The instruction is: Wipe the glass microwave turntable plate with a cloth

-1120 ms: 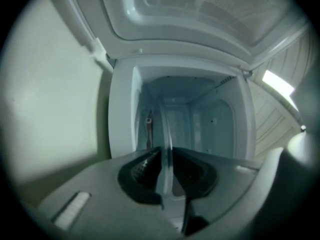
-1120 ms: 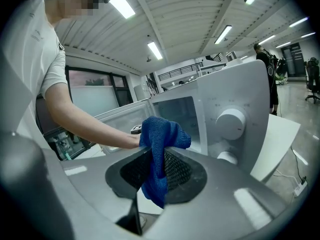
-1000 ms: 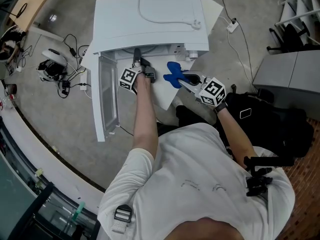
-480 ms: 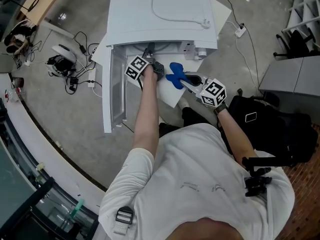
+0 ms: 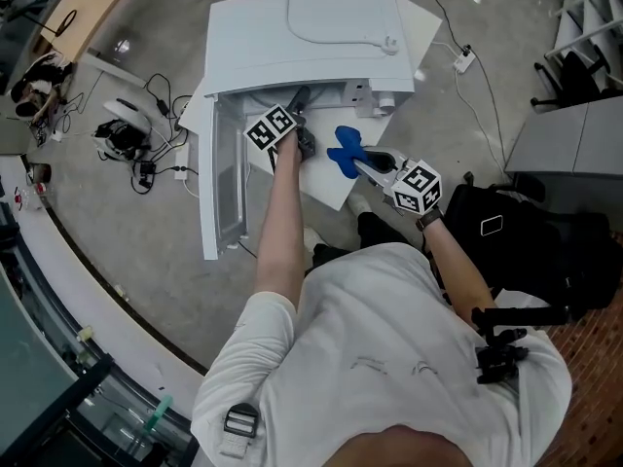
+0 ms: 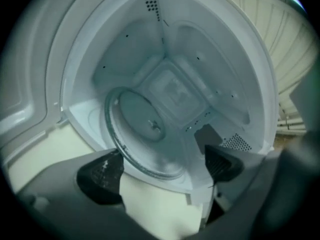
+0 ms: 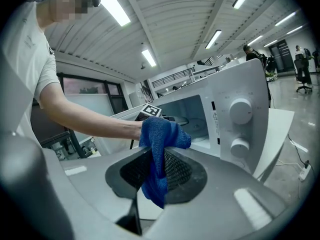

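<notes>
- The plate [image 6: 145, 134] lies flat on the floor of the open microwave [image 5: 302, 37], apparently seated on its centre hub. Glass is slick, so lifting it by one edge could let it tip off the hub and knock against the sill at the near side.
- The left gripper [image 6: 161, 165] is at the mouth of the opening. Its jaws have just been opening and now stand wide apart with nothing pinched. The plate's near rim shows between them, a little farther in, but neither pad touches it. The gripper looks in at a slant, so closing from here may catch the rim crookedly or scrape the sill.
- The cloth [image 7: 162, 136] is clamped in the right gripper [image 7: 159, 166], outside and to the right of the opening. It is bunched above the jaws, with a tail hanging below. It is held by only a fold, so dragging it hard over the glass could pull it free or let bare jaw tips rub the plate.
- The opening is narrow, and the two grippers could bump each other if both go inside.
- The door [image 5: 216, 193] stands open on the left, where the left forearm [image 5: 282, 222] could nudge it.
- A hard push inside might slide the microwave and shift the loose cord [image 5: 321, 32] on top.
</notes>
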`<state>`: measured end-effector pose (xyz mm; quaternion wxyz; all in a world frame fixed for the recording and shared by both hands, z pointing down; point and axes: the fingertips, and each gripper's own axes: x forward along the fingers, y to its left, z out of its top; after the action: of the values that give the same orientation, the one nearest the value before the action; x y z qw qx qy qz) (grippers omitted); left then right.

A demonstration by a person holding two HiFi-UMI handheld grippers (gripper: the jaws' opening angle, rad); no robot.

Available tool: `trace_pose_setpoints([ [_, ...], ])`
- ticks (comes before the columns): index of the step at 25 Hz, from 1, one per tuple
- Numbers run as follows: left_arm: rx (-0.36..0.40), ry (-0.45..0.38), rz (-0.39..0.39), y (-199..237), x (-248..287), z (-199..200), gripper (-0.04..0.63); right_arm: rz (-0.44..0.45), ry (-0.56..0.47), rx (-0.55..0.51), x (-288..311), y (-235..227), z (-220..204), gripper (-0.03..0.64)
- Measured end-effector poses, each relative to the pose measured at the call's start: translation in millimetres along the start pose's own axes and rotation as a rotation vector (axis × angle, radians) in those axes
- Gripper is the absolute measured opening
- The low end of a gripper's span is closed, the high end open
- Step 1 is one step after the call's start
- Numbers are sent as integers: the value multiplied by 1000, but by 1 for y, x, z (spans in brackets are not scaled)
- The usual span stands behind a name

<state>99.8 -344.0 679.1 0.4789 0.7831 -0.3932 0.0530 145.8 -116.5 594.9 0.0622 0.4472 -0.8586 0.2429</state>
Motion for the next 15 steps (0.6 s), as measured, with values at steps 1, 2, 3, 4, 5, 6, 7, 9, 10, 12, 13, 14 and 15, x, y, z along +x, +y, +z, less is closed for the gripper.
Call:
trace_pose_setpoints([
  [1,49,31,-8,-2,1,-4,503,-7,-2,7,-2,-2,-2,71],
  [2,114,73,-13,-4,1,-9,503,-13,-3,14,-4,-3,-3,71],
  [3,195,124,-12,-5,1,-17,503,-17,-4,20,-5,-4,-5,71],
  [4,285,180,-3,-5,0,-25,503,-19,-5,25,-6,-5,-6,71],
  [5,373,235,13,-3,0,-33,503,-21,-6,28,-6,-6,-7,71],
  [6,453,283,33,-1,-1,-40,503,-22,-6,30,-6,-7,-9,71],
  [7,523,325,53,2,-2,-47,503,-22,-7,32,-6,-7,-10,71],
  [9,654,397,91,12,-6,-57,502,-20,-12,42,-5,-7,-11,71],
  [10,727,428,108,18,-8,-59,499,-19,-19,52,-5,-8,-10,71],
  [12,874,482,139,31,-12,-59,486,-20,-35,75,-6,-11,-7,71],
  [13,923,504,148,36,-15,-59,483,-23,-39,81,-7,-12,-7,71],
  [14,949,515,155,40,-18,-58,483,-26,-40,84,-7,-14,-6,71],
  [15,954,516,162,43,-21,-56,483,-29,-39,87,-8,-15,-6,71],
])
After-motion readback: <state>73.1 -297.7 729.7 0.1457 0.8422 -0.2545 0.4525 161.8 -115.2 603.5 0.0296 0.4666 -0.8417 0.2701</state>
